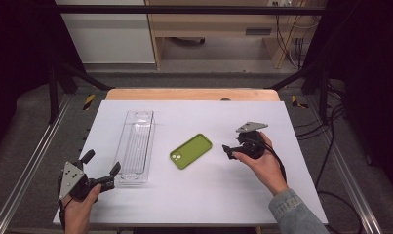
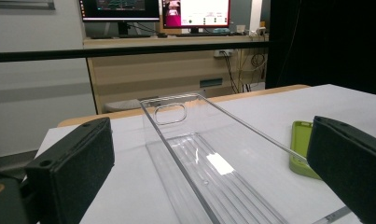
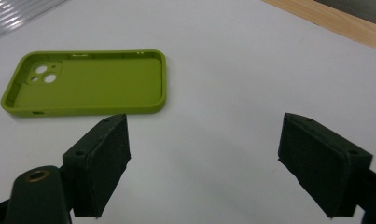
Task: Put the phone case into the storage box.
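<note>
A lime-green phone case (image 1: 190, 150) lies open side up on the white table top (image 1: 199, 195), camera cutouts towards the near left. Left of it stands a long clear plastic tray (image 1: 137, 146), empty. My right gripper (image 1: 227, 152) hovers just right of the case, jaws pointing at it, open with nothing between them. In the right gripper view the case (image 3: 92, 84) lies beyond the open right gripper (image 3: 204, 135). My left gripper (image 1: 102, 164) rests at the tray's near end, open and empty. Between the jaws of the left gripper (image 2: 211, 140) I see the tray (image 2: 171, 114) and the case's edge (image 2: 302, 149).
The white top sits on a wooden table whose far edge (image 1: 191, 94) shows. Black frame posts and cables (image 1: 325, 122) flank the table. Monitors (image 2: 195, 13) stand on a bench far behind. Bare white surface lies near the front edge and at the far right.
</note>
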Tool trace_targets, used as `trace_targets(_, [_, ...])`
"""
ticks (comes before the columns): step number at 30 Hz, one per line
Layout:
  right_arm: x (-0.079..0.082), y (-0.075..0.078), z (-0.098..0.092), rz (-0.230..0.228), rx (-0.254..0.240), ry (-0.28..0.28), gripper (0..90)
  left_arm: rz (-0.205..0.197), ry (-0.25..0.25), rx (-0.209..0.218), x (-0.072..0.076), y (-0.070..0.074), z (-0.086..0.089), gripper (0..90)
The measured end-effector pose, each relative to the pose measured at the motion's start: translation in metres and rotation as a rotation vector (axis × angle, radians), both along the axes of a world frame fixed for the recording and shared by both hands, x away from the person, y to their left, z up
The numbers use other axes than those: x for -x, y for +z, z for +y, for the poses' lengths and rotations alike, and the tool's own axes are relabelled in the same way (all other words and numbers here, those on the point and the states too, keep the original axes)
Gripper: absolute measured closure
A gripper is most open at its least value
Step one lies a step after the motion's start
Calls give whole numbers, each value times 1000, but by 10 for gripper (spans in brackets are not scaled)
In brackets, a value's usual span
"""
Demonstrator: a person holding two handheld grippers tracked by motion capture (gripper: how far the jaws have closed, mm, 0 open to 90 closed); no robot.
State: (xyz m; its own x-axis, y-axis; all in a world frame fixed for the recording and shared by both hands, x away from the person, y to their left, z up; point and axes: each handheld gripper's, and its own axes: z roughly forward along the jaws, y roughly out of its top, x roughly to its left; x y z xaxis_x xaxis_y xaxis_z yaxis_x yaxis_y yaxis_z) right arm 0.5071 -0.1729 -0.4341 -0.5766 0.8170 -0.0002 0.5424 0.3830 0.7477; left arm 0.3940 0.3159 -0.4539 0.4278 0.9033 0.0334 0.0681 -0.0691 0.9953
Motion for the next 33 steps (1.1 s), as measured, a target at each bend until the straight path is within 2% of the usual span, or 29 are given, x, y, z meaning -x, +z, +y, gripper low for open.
trace_targets(4, [-6,1,7,14,-7,10,190,0,-5,-4,0,0,-1,3])
trace_targets(7, [-11,2,13,27,-34,24,201,1,-5,-7,0,-1,-1,3])
trace_targets(11, [-14,2,18,28,-34,23,212,1,-4,-5,0,0,0,3])
trace_targets(23, [-25,-11,31,47,-47,20,254,2,-8,-9,-1,-1,-1,2])
trace_targets(33, [-30,-20,36,62,-71,15,335,3,-11,-10,-1,-1,-2,3])
